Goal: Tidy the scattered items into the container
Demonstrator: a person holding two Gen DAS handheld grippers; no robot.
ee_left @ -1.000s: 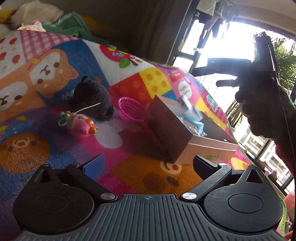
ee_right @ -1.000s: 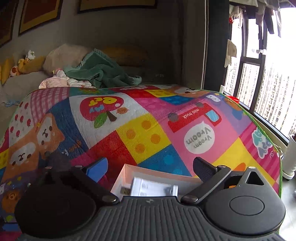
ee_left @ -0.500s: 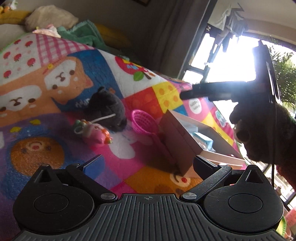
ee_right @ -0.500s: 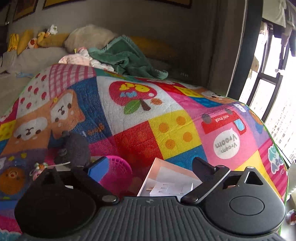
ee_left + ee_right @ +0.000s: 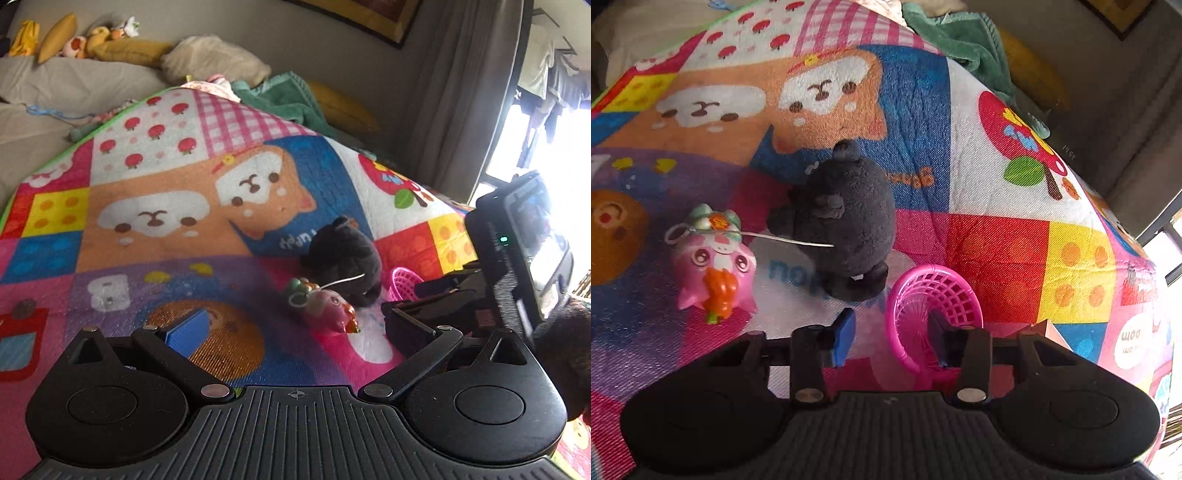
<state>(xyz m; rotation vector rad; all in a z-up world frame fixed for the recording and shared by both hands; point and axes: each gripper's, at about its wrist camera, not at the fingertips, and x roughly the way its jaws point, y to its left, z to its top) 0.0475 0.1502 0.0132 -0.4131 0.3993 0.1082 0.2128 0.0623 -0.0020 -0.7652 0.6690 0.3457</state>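
Note:
A pink mesh basket [image 5: 936,295] lies on its side on the colourful play mat [image 5: 997,251]. My right gripper [image 5: 892,339] straddles its near rim, one finger inside and the blue pad [image 5: 844,338] outside. The jaws are closing, and a gap still shows between the pad and the rim. A black plush toy [image 5: 846,218] and a pink toy holding a carrot [image 5: 714,266] lie just beyond. A corner of the cardboard box [image 5: 1047,330] shows at the right. My left gripper [image 5: 303,330] hovers open and empty short of the pink toy [image 5: 328,308].
In the left wrist view the right hand's tool housing [image 5: 517,251] fills the right side and hides the box. A green blanket [image 5: 960,40], cushions [image 5: 214,62] and soft toys lie past the mat's far edge. A bright window is at the right.
My right gripper dropped and swung left from over the box to the pink basket, and its jaws narrowed. The left view turned left, and the right tool now covers the box.

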